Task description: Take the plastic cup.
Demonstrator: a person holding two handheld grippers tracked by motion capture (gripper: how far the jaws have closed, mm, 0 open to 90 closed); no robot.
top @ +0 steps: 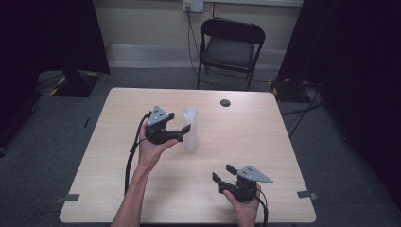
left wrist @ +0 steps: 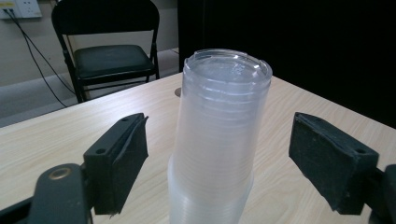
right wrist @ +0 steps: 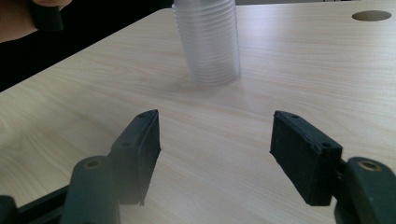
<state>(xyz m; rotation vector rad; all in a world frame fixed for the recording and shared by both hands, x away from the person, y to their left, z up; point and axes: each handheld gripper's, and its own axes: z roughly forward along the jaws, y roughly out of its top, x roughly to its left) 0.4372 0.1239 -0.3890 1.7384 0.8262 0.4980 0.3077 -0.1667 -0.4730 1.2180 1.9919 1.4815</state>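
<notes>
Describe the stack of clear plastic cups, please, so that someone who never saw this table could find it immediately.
On the light wooden table, look near the middle, beside the left gripper whose open jaws stand on either side of it without touching. There stands the tall upright stack of clear ribbed plastic cups. It is the only see-through object; the small dark round hole behind lies flat.

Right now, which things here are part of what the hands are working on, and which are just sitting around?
Likely in play:
stack of clear plastic cups, between the open left gripper jaws
right gripper, open, short of the stack

Just there:
table
black folding chair
dark round hole in the tabletop
</notes>
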